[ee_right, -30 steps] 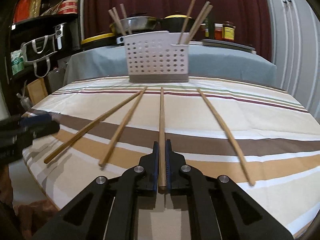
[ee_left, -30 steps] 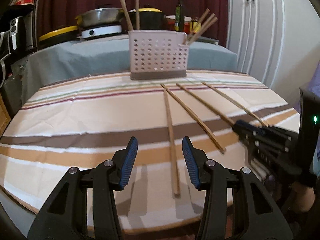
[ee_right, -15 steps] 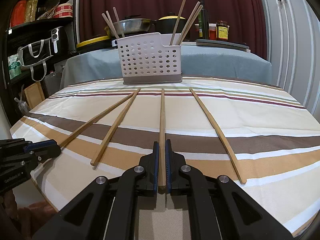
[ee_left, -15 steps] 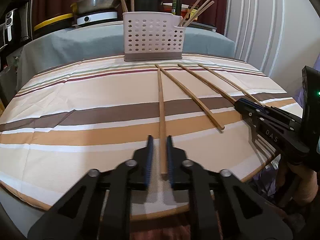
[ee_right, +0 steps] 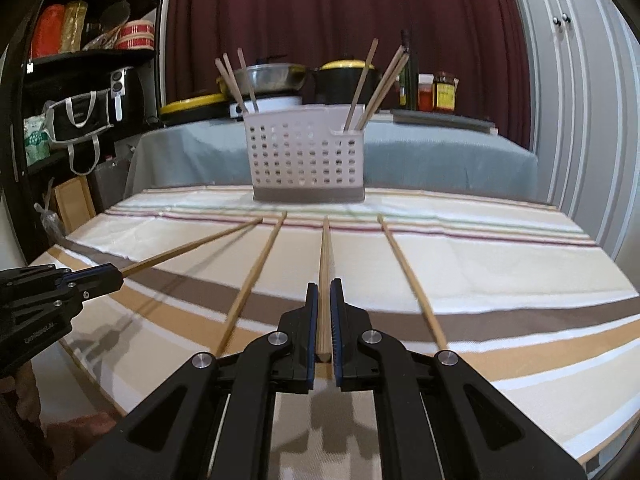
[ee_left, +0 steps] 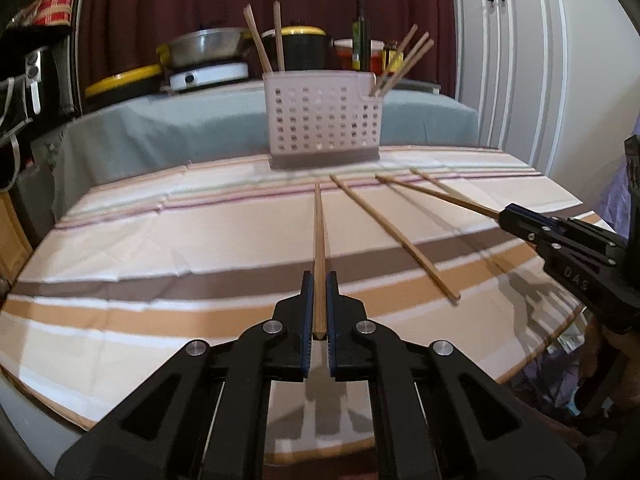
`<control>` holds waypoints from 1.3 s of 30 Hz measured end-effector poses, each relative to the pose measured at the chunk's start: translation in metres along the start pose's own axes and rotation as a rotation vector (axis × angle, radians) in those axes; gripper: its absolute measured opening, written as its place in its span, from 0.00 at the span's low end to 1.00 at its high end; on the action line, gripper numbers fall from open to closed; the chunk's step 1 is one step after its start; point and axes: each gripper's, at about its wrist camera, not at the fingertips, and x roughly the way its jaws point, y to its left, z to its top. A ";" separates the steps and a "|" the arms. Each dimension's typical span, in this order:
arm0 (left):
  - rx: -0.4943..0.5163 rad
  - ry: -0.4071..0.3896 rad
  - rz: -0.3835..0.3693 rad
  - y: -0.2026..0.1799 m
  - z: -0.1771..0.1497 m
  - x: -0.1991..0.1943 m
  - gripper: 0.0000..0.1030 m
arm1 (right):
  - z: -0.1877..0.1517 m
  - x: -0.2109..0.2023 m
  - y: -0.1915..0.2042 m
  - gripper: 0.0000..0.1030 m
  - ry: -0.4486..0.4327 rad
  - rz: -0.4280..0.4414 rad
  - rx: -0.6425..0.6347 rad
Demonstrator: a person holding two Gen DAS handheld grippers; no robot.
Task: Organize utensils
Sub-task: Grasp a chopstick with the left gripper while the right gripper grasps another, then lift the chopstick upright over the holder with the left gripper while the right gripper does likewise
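Both grippers are pinching stiff, light wooden chopsticks by their near ends: left gripper [ee_left: 319,312] holding one chopstick [ee_left: 319,240], right gripper [ee_right: 324,320] another [ee_right: 324,264], each pointing toward twelve o'clock at the basket [ee_right: 306,156].

My desk [ee_right: 520,264] wears a striped cloth [ee_left: 160,264]. A white perforated caddy [ee_right: 306,156] stands on it at twelve o'clock. Two loose chopsticks [ee_right: 412,284] lie flat on the stripes in the right wrist view, at eleven and one o'clock.
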 end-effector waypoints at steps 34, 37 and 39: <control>-0.054 -0.251 0.082 0.037 0.103 -0.059 0.06 | 0.107 -0.034 0.002 0.07 -0.196 -0.028 -0.032; -0.066 -0.250 0.089 0.041 0.109 -0.053 0.06 | 0.110 -0.029 0.000 0.07 -0.199 -0.028 -0.032; -0.070 -0.250 0.087 0.044 0.112 -0.050 0.06 | 0.113 -0.025 0.000 0.07 -0.197 -0.028 -0.034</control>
